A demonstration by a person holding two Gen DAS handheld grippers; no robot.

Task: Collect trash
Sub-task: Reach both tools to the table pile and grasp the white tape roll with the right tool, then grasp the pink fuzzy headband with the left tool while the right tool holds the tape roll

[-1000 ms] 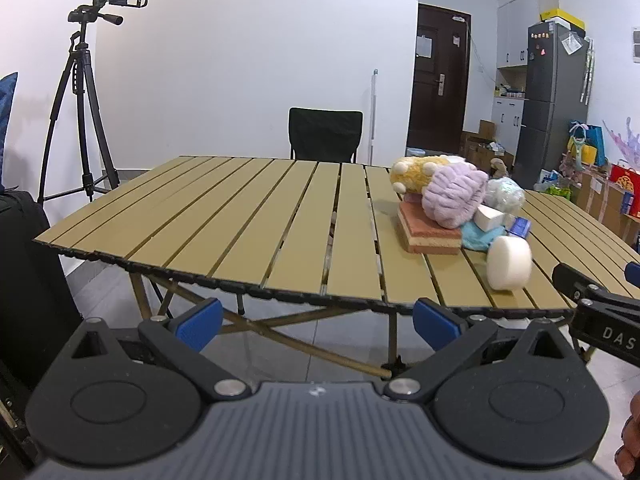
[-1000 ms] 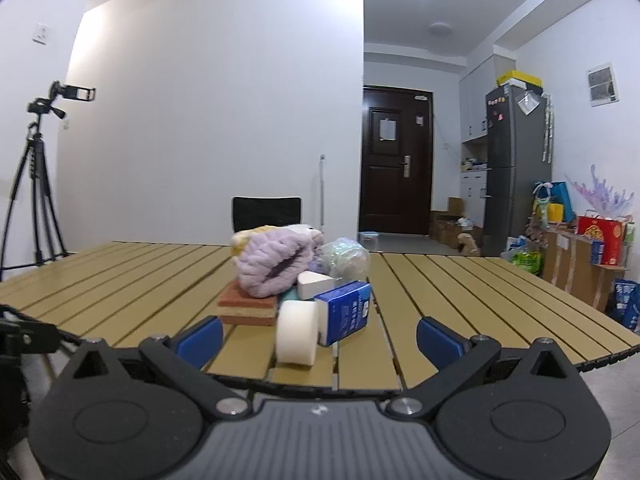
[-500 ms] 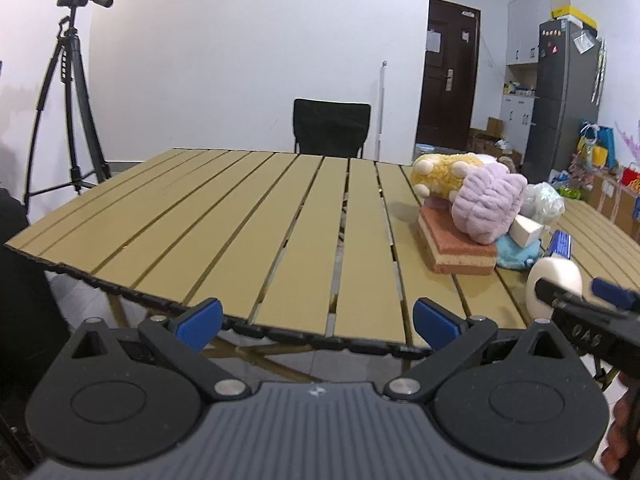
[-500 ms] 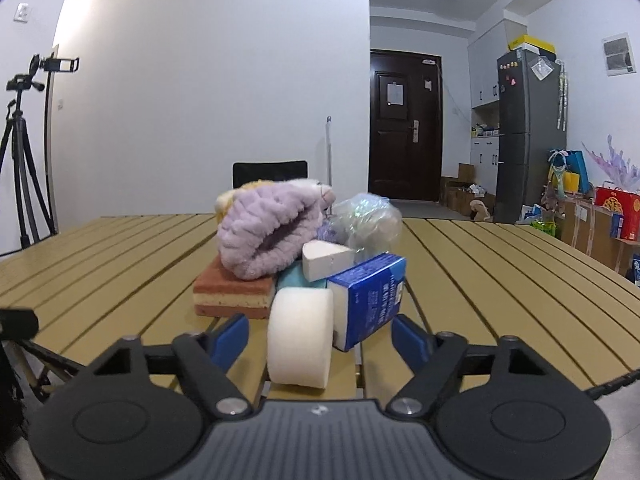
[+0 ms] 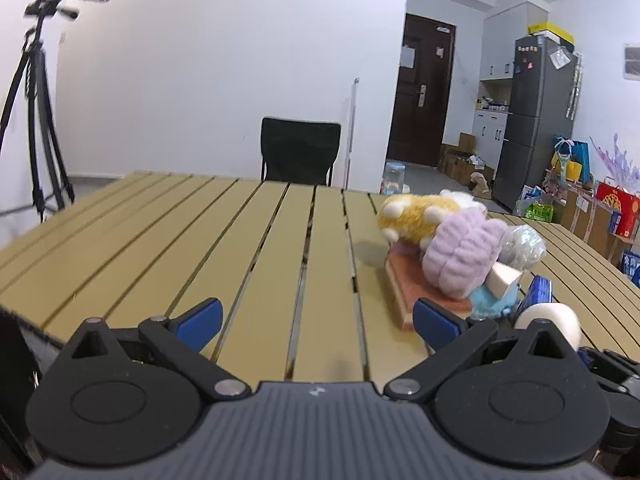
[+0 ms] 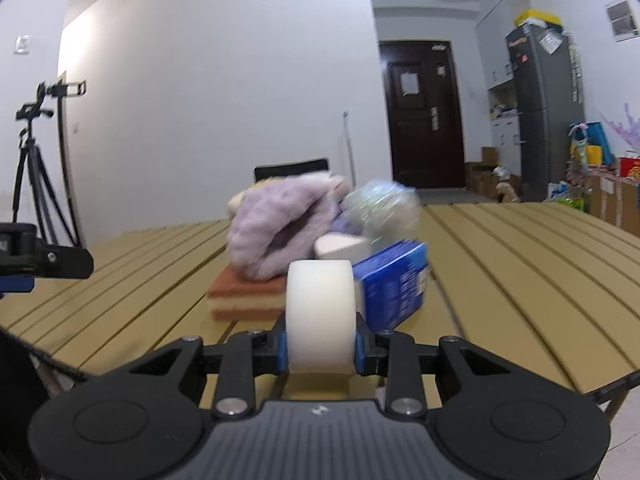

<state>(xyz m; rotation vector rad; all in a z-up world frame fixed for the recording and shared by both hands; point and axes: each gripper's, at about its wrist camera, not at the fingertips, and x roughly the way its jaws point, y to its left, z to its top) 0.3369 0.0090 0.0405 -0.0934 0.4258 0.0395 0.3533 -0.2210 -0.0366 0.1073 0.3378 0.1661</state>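
A pile of items lies on the slatted wooden table (image 5: 200, 248). In the right wrist view my right gripper (image 6: 320, 350) is shut on a white foam roll (image 6: 320, 316) at the pile's near edge. Behind it are a blue carton (image 6: 394, 288), an orange sponge block (image 6: 244, 294), a purple fluffy cloth (image 6: 280, 228), a white wedge (image 6: 340, 246) and a crumpled clear plastic wrap (image 6: 380, 206). In the left wrist view my left gripper (image 5: 316, 320) is open and empty over the table, left of the pile; the roll (image 5: 554, 322) and yellow plush (image 5: 420, 216) show there.
A black chair (image 5: 298, 154) stands behind the table. A camera tripod (image 5: 36, 120) stands at the left wall. A fridge (image 5: 536, 120), boxes and bags fill the room's right side. The table's near edge (image 6: 600, 384) lies just under my right gripper.
My right gripper moved forward to the pile and closed its fingers on the white foam roll. My left gripper moved forward over the table edge and stayed open.
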